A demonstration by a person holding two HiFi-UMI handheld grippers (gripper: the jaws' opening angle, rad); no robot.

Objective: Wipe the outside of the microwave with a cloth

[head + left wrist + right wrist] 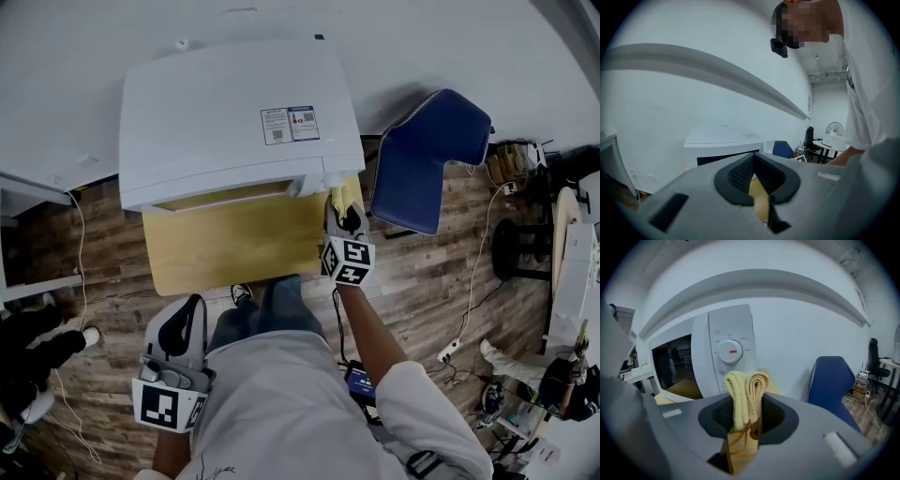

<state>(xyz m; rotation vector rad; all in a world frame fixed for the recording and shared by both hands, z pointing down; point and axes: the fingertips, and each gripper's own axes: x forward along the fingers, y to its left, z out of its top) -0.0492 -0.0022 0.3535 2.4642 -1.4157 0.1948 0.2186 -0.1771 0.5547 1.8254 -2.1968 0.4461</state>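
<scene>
The white microwave [234, 117] stands on a wooden table [234, 246], its front toward me. My right gripper [345, 217] is shut on a folded yellow cloth [345, 193], held just in front of the microwave's right front corner. In the right gripper view the cloth [746, 394] stands up between the jaws, a short way from the control panel with its dial [730, 351]. My left gripper [183, 328] hangs low by my left hip, away from the table. In the left gripper view its jaws stand nearly together with nothing between them, and the microwave [724, 146] shows beyond.
A blue chair [429, 159] stands close to the right of the table. A white wall runs behind the microwave. Cables and a power strip [448, 351] lie on the wooden floor at the right. White furniture [28, 202] stands at the left.
</scene>
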